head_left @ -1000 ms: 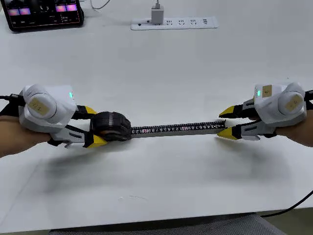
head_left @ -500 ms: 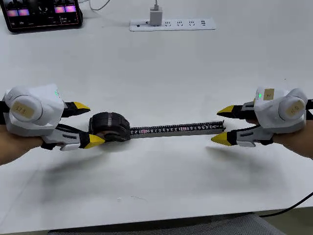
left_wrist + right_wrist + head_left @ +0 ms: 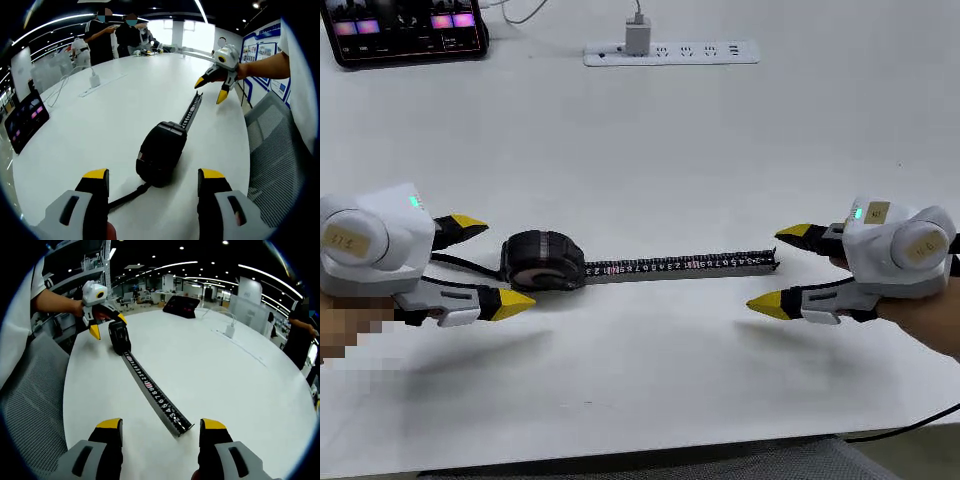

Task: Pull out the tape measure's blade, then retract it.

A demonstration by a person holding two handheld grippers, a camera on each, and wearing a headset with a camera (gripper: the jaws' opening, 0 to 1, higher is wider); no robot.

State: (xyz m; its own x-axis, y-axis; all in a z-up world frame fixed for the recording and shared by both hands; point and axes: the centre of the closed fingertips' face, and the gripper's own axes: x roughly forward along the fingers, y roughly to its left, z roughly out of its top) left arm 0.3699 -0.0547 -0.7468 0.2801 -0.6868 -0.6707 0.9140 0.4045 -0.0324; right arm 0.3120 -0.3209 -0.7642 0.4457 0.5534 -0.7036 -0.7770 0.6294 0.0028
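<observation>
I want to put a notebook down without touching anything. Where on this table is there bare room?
Bare: the wide table band between the blade and the power strip, and the strip from blade to near edge. Crowded: the row of left gripper, case, blade, right gripper.

Head view: we look down on the flat white desk (image 3: 650, 130).
Left gripper view: low, close behind the round black tape measure (image 3: 161, 150), facing the right claw (image 3: 210, 90).
Right gripper view: reversed, facing the left claw (image 3: 107, 326).
Shared: the tape measure.
</observation>
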